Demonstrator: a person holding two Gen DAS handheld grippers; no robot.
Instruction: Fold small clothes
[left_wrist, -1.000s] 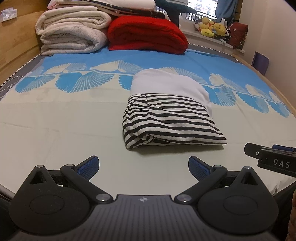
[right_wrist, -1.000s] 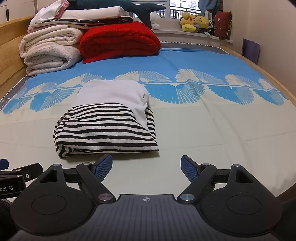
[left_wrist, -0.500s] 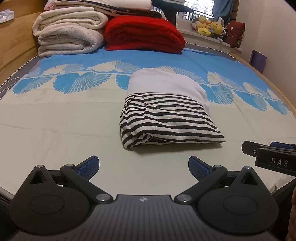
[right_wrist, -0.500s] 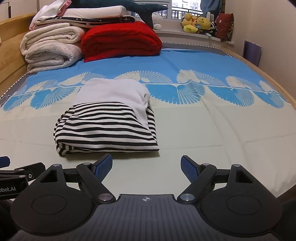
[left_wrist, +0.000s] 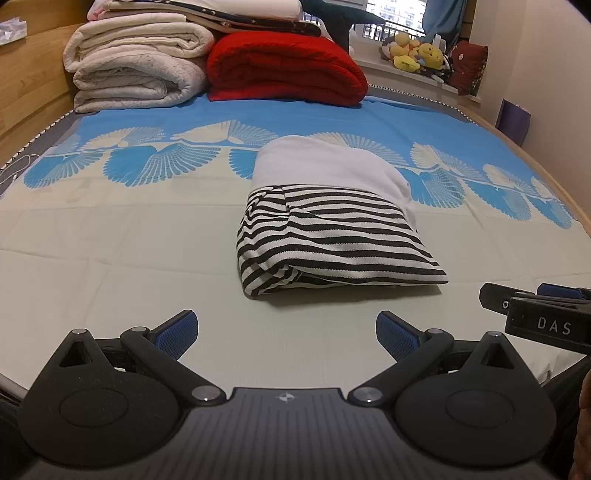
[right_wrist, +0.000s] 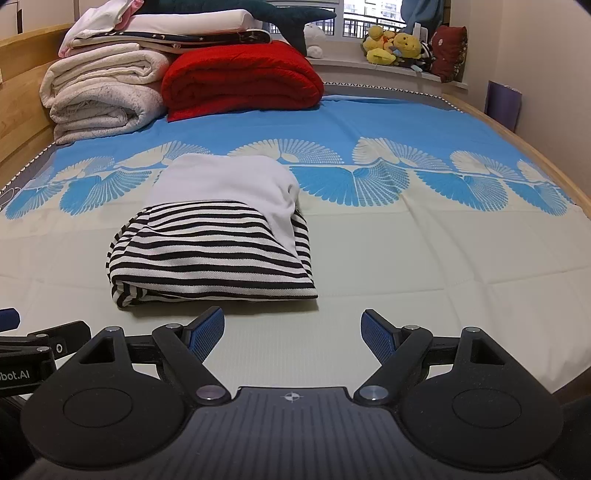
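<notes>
A folded garment, black-and-white striped below and plain white above (left_wrist: 332, 229) (right_wrist: 214, 236), lies flat on the bed sheet (left_wrist: 110, 240) (right_wrist: 443, 251). My left gripper (left_wrist: 286, 330) hovers just in front of its near edge, jaws wide apart with nothing between the blue pads. My right gripper (right_wrist: 293, 332) hangs in front of the garment's right corner, equally open and holding nothing. Neither touches the cloth. The right gripper's side shows at the right edge of the left wrist view, the left gripper's at the left edge of the right wrist view.
Folded cream blankets (left_wrist: 136, 70) (right_wrist: 103, 92) and a red quilt (left_wrist: 284, 66) (right_wrist: 243, 77) are stacked at the bed's head. Plush toys (right_wrist: 395, 46) sit on the window ledge. A wooden bed frame (right_wrist: 22, 96) borders the left side; a wall stands right.
The views have shifted slightly, with the garment sitting a little nearer the camera and the room tilted a touch; both grippers stay open and the garment lies unmoved.
</notes>
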